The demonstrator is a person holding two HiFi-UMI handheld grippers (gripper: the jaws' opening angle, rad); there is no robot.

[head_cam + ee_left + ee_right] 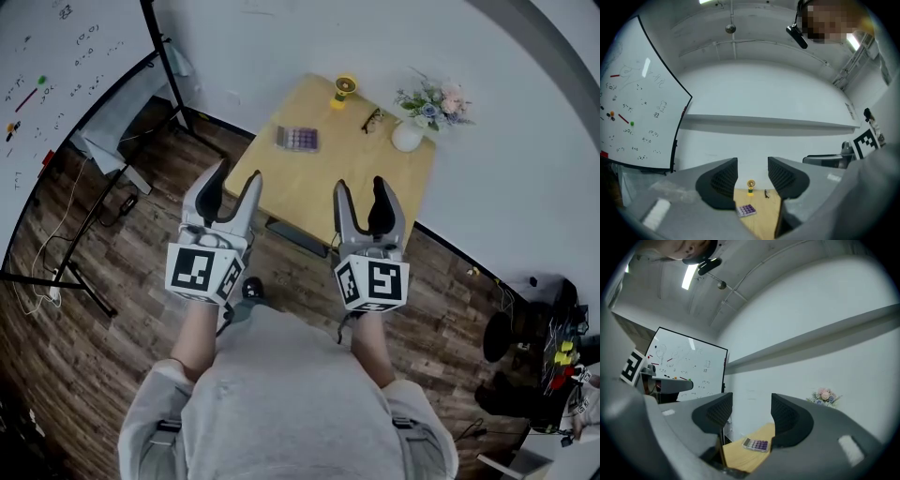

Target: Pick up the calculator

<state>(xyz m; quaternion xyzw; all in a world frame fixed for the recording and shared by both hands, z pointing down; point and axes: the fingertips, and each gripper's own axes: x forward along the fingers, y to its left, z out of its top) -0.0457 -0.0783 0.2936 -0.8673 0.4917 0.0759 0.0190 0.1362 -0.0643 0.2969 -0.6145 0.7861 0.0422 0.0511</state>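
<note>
Calculator (297, 139) is laid flat near the far left edge of the table (309, 202), well away from both grippers. The left gripper (237, 173) and the right gripper (360, 185) are held with jaws apart and nothing between them. If it is bumped sideways, it could be pushed off.

Dark wood-plank floor (94, 356); pale wall (281, 37); whiteboard (56, 66) on stand; wooden table (328, 169)

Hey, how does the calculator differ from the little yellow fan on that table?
The calculator lies flat; the yellow fan stands upright. The calculator is pale with purple keys; the fan is yellow with a round head. On the wooden table, the calculator sits near the left edge in the head view, the fan near the far corner. Both rest on it, apart from each other.
</note>
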